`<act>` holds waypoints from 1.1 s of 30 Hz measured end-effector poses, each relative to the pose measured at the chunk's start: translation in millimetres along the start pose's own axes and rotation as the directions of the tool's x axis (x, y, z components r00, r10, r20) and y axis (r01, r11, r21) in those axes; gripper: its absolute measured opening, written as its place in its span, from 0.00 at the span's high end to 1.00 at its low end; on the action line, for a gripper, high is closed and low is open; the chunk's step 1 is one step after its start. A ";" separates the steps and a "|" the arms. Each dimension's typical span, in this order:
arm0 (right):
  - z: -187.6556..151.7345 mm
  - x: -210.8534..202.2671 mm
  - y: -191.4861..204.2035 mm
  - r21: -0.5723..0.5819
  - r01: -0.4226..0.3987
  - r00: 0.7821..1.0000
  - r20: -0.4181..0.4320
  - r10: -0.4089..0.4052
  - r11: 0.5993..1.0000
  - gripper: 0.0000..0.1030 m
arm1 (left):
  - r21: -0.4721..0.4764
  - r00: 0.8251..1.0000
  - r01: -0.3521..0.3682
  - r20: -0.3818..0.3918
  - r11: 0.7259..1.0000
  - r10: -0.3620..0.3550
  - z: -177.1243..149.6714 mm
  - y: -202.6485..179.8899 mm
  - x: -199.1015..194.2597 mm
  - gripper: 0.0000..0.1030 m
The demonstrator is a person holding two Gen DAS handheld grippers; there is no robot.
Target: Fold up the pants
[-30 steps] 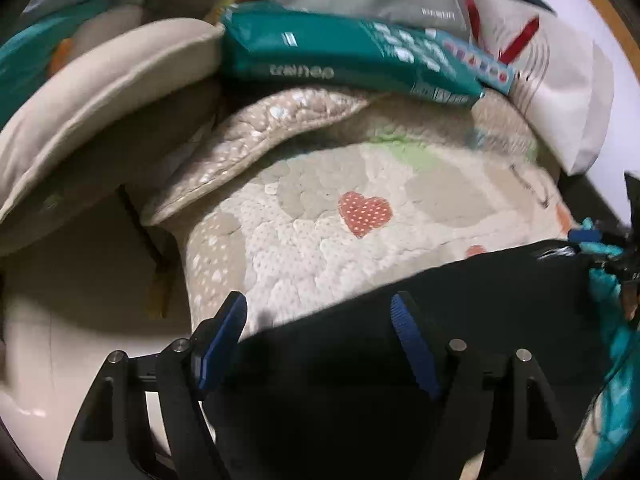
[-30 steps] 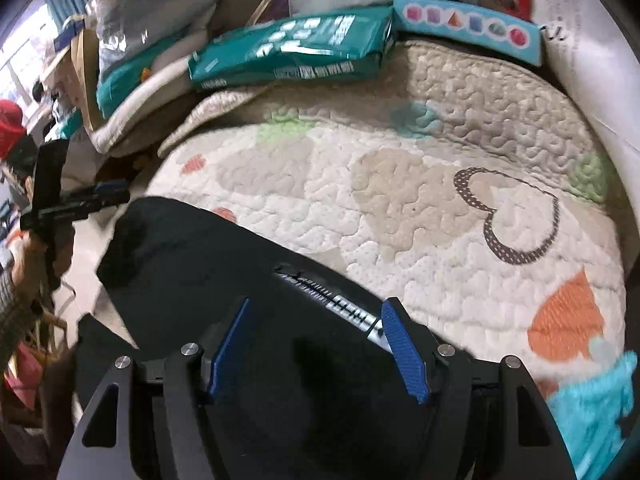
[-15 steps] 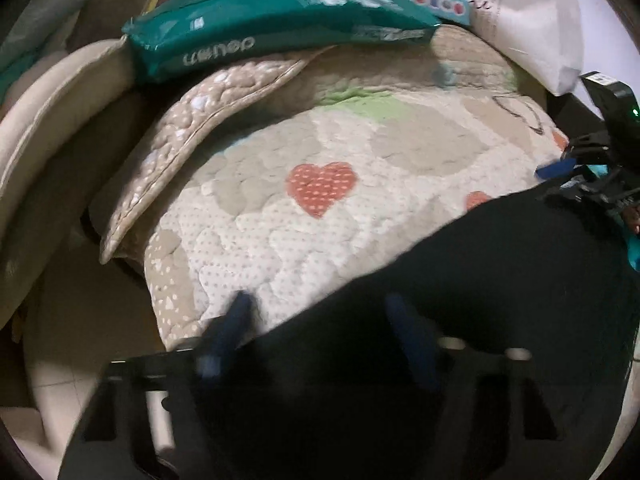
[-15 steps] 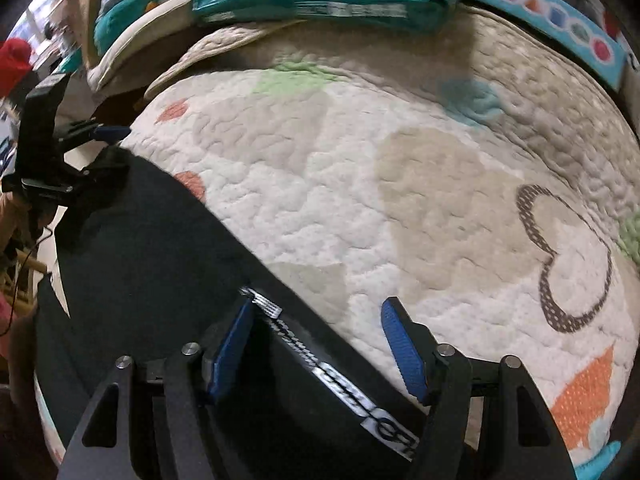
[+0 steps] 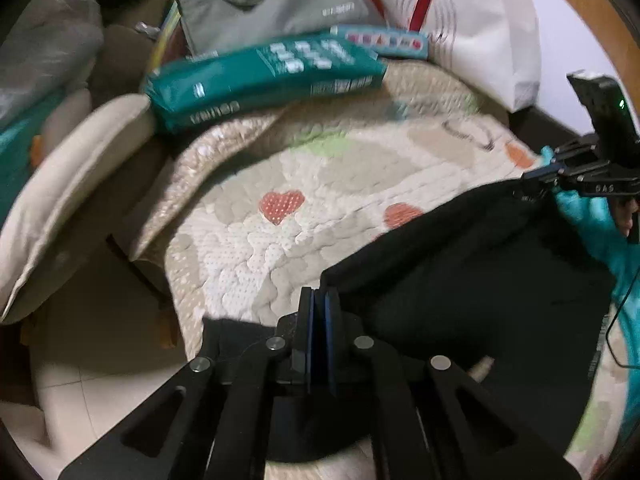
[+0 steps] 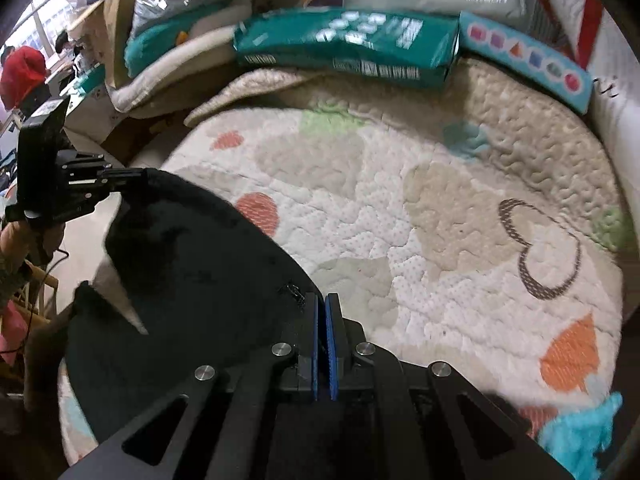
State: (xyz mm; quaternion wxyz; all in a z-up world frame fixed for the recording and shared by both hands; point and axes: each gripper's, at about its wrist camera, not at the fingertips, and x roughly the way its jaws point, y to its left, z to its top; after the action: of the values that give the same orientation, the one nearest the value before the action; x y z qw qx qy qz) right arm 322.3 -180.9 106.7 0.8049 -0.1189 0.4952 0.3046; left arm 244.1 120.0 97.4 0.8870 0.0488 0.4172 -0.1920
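Note:
Black pants (image 5: 472, 280) (image 6: 192, 264) hang stretched over a quilted mat with hearts (image 5: 288, 184) (image 6: 420, 208). My left gripper (image 5: 319, 300) is shut on the pants' left corner, lifted off the mat. My right gripper (image 6: 321, 304) is shut on the pants' right corner by a small zipper. Each wrist view catches the other gripper pinching its own corner: the right gripper (image 5: 540, 184) at the far right, the left gripper (image 6: 116, 178) at the far left. The cloth between the two corners is taut.
A teal pack (image 5: 260, 80) (image 6: 348, 46) and a light blue box (image 6: 528, 60) lie along the mat's far edge, with a grey bag (image 5: 268, 4) and a white bag (image 5: 472, 32) behind. A beige cushion (image 5: 68, 184) sits left. Tiled floor (image 5: 92, 352) shows below left.
Both grippers have gone from open to shut, each on a corner of the pants. The left one has lifted its corner up off the mat and the cloth now stretches between them.

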 end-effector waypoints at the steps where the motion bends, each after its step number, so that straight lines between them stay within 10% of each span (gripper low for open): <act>1: -4.8 -11.3 5.5 0.005 0.001 1.000 0.009 -0.001 1.000 0.96 | -0.004 1.000 0.003 0.014 1.000 -0.003 -2.9 -2.8 -10.7 0.95; 14: -130.7 -80.3 101.3 0.003 -0.027 1.000 -0.014 0.027 1.000 0.96 | -0.169 0.992 0.070 0.112 0.983 -0.051 -135.5 -79.6 -128.3 0.95; 22: -211.1 -50.5 133.1 0.037 -0.033 0.985 -0.170 0.039 0.999 0.94 | -0.247 0.997 -0.030 -0.070 0.969 0.013 -215.2 -111.1 -92.9 0.93; 28: -233.4 -58.1 140.3 0.014 0.062 0.974 -0.220 -0.058 0.998 0.55 | -0.257 0.998 -0.053 -0.052 0.965 0.041 -224.2 -103.6 -134.6 0.68; 33: -221.7 -98.9 118.9 0.156 0.068 0.996 -0.075 -0.057 0.985 0.54 | -0.373 0.994 -0.113 -0.045 0.921 0.103 -227.3 -70.4 -150.4 0.66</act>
State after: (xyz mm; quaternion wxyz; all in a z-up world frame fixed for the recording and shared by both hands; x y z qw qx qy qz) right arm 57.3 -233.6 99.1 0.8031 -0.0807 0.5419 0.2342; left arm -33.6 156.3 69.6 0.8839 -0.0965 0.4539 -0.0589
